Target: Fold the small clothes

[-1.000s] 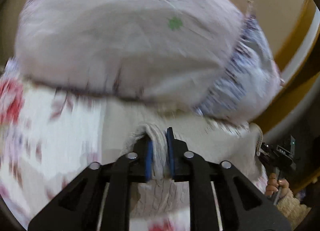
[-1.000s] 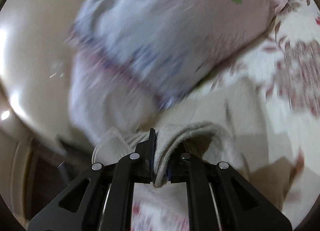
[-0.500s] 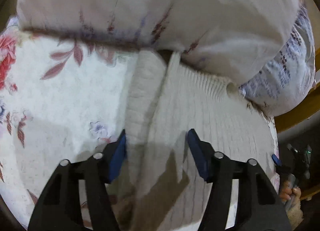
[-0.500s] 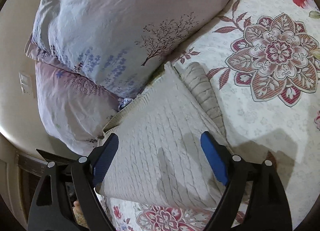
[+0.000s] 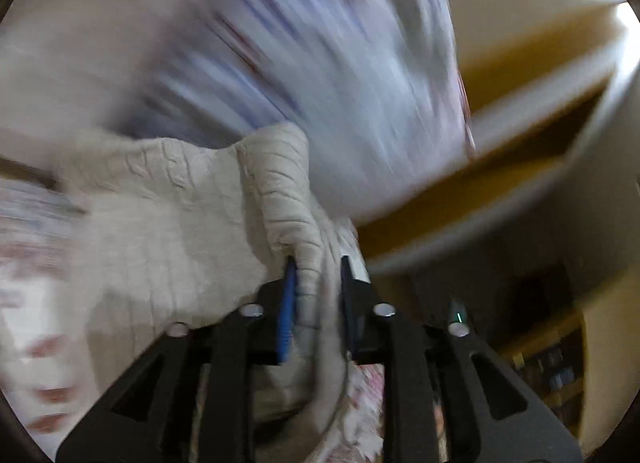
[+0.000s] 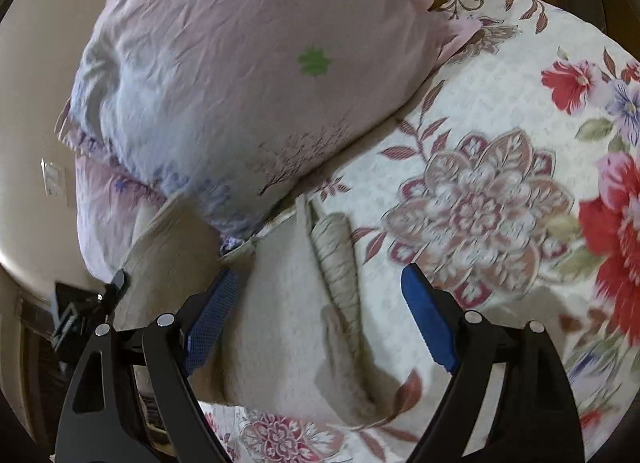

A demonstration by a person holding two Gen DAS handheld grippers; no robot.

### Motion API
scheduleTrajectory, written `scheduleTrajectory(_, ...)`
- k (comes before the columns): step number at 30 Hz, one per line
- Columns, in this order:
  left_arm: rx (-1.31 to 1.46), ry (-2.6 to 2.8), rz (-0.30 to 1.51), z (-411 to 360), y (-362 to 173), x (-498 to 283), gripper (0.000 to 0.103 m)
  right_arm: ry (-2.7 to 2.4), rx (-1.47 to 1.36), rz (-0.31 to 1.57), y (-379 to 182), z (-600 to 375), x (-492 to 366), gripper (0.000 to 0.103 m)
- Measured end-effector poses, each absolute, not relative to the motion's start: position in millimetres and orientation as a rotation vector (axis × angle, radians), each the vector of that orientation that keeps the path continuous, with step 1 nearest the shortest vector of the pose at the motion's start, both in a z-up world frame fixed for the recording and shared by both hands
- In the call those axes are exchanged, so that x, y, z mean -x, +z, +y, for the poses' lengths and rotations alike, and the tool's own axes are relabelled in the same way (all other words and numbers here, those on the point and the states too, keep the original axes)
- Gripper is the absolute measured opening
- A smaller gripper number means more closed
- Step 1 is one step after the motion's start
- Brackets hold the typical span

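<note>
Left gripper (image 5: pixel 316 295) around sweater (image 5: pixel 168 223) edge

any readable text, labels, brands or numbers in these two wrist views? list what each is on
None readable.
Left wrist view is motion-blurred; the shelf items at lower right are too blurred to read.
Right wrist view: the pillow and bedspread carry only floral prints, and the sweater shows no tag.

The sweater (image 6: pixel 280 315) lies on the bedspread (image 6: pixel 500 135), its far end touching the pillows (image 6: pixel 240 63) behind it.
</note>
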State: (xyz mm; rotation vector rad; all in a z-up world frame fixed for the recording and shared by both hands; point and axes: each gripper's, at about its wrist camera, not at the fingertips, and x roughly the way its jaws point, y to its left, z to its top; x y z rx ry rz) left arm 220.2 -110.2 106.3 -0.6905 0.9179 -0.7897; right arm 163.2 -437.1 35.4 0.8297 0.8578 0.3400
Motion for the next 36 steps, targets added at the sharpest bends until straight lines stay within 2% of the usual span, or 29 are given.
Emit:
scheduleTrajectory(1,0.699,-0.816,0.964,-128,99,-221,0.025,0.355,-0.84,0.878,32,-438,-170,0.086)
scheduleTrajectory(2,0.725,-0.815,0.968,-127,96,-219,0.034,0.37,-0.85,0.902,28,-438,-175,0.086)
scheduleTrajectory(3,0.747,-0.804,0.95,-121,94,-216,0.054,0.384,-0.855,0.918,25,-437,-179,0.087)
scheduleTrajectory(5,0.711,-0.66,0.874,-86,96,-204,0.079,0.428,-0.863,0.957,18,-434,-187,0.092)
scheduleTrajectory(6,0.642,-0.569,0.856,-68,95,-200,0.081,0.446,-0.863,0.976,14,-431,-191,0.092)
scheduleTrajectory(9,0.484,-0.41,0.975,-48,72,-199,0.082,0.494,-0.864,1.054,1,-416,-206,0.092)
scheduleTrajectory(13,0.351,-0.374,1.11,-62,35,-194,0.082,0.524,-0.831,1.13,-15,-392,-220,0.089)
scheduleTrajectory(15,0.342,-0.395,1.112,-75,21,-189,0.084,0.531,-0.789,1.111,-14,-381,-219,0.069)
scheduleTrajectory(16,0.377,-0.417,1.106,-79,17,-191,0.084,0.529,-0.768,1.127,-16,-375,-219,0.049)
scheduleTrajectory(17,0.41,-0.439,1.117,-90,13,-196,0.08,0.527,-0.768,1.136,-19,-372,-219,0.042)
scheduleTrajectory(18,0.434,-0.457,1.122,-86,10,-198,0.069,0.531,-0.797,1.121,-19,-371,-216,0.038)
scheduleTrajectory(19,0.446,-0.457,1.118,-88,7,-197,0.065,0.526,-0.797,1.107,-16,-370,-213,0.035)
scheduleTrajectory(20,0.452,-0.48,1.107,-85,9,-194,0.049,0.526,-0.79,1.091,-11,-369,-209,0.034)
scheduleTrajectory(21,0.473,-0.513,1.096,-77,15,-192,0.039,0.534,-0.787,1.07,-3,-366,-204,0.033)
scheduleTrajectory(23,0.496,-0.582,1.082,-51,33,-185,0.035,0.598,-0.808,1.019,15,-357,-194,0.031)
scheduleTrajectory(26,0.409,-0.597,1.0,-17,63,-159,0.037,0.717,-0.776,0.969,36,-324,-179,0.031)
scheduleTrajectory(28,0.325,-0.519,0.975,5,66,-147,0.046,0.744,-0.749,0.991,31,-299,-178,0.032)
scheduleTrajectory(29,0.253,-0.435,0.968,14,64,-142,0.057,0.731,-0.715,1.021,24,-287,-182,0.033)
scheduleTrajectory(31,0.127,-0.268,0.979,26,52,-139,0.058,0.618,-0.577,1.116,5,-260,-189,0.039)
scheduleTrajectory(32,0.132,-0.248,0.983,33,50,-137,0.063,0.548,-0.538,1.123,1,-257,-189,0.041)
scheduleTrajectory(36,0.151,-0.194,0.873,48,62,-96,0.085,0.46,-0.611,0.963,22,-274,-169,0.043)
